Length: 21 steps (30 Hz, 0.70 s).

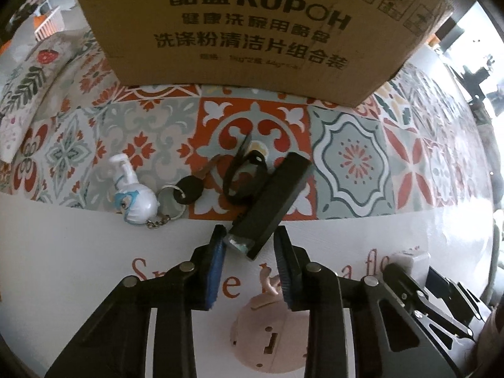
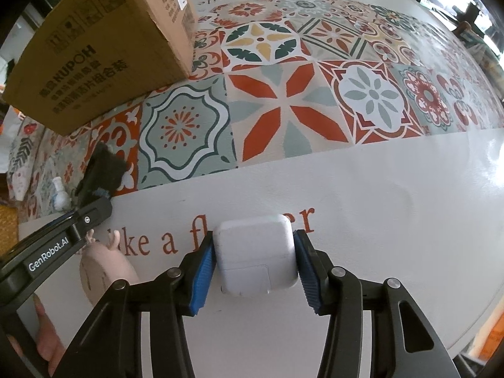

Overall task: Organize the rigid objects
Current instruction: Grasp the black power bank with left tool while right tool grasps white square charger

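Note:
In the left wrist view, my left gripper [image 1: 250, 239] stands open around the near end of a long black box-shaped object [image 1: 271, 201] with a black strap [image 1: 242, 170]; its pads do not press it. A black key on a ring [image 1: 189, 189] and a white figurine keychain [image 1: 134, 195] lie to its left. A pink round toy [image 1: 267, 324] lies under the gripper. In the right wrist view, my right gripper [image 2: 255, 252] is shut on a white square charger [image 2: 256, 252] above the white tablecloth border.
A brown KUPOH cardboard box [image 1: 252, 25] stands at the back on the patterned tablecloth [image 1: 346, 157]; it also shows in the right wrist view [image 2: 104, 47] at the upper left. The left gripper's body [image 2: 56, 239] crosses the right view's left side.

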{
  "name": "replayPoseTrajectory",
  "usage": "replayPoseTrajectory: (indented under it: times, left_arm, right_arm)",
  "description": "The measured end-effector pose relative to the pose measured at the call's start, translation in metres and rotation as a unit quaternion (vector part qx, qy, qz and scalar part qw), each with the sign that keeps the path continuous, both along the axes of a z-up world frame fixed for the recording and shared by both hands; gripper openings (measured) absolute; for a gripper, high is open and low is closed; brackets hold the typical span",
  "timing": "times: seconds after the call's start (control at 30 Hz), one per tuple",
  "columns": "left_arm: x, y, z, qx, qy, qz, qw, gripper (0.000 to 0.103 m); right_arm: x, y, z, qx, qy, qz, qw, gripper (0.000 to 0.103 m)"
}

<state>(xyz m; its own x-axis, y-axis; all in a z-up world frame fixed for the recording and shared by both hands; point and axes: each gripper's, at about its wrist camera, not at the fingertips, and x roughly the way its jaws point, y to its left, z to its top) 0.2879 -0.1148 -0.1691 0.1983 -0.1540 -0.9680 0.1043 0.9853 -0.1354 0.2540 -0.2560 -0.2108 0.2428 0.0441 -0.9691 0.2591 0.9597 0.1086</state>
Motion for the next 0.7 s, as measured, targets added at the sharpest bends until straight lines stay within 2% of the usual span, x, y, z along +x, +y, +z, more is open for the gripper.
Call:
replayPoseTrajectory:
  times: [0.1, 0.17, 0.23, 0.3, 0.47, 0.5, 0.57, 0.7]
  left_arm:
    - [0.002, 0.005, 0.002, -0.01, 0.008, -0.009, 0.9999, 0.031]
    - [0.005, 0.004, 0.004, -0.016, 0.018, -0.034, 0.9991, 0.043]
    - [0.008, -0.002, 0.008, -0.005, 0.018, -0.053, 0.9984, 0.051]
    - [0.013, -0.007, 0.015, 0.012, 0.007, -0.064, 0.9978, 0.055]
    - [0.02, -0.017, 0.02, 0.015, 0.007, -0.091, 0.9957, 0.054]
    - [0.029, -0.023, 0.017, 0.014, 0.012, -0.092, 0.9956, 0.051]
    - [0.031, -0.026, 0.013, 0.008, 0.021, -0.089, 0.9957, 0.038]
    - [0.032, -0.031, 0.002, 0.007, 0.011, -0.086, 0.9962, 0.034]
  right_arm:
    - [0.001, 0.004, 0.003, -0.004, -0.002, 0.004, 1.0, 0.049]
    - [0.002, 0.007, 0.006, -0.007, -0.004, 0.006, 1.0, 0.049]
    - [0.004, 0.009, 0.009, -0.005, -0.005, 0.006, 1.0, 0.048]
    - [0.005, 0.009, 0.012, -0.007, -0.008, 0.004, 1.0, 0.047]
    - [0.006, 0.007, 0.012, -0.002, -0.007, -0.001, 1.0, 0.047]
    - [0.006, 0.007, 0.011, 0.0, -0.007, -0.003, 1.0, 0.047]
    - [0.006, 0.004, 0.011, 0.003, -0.007, -0.005, 1.0, 0.047]
    - [0.004, 0.001, 0.006, 0.006, -0.003, -0.001, 1.0, 0.047]
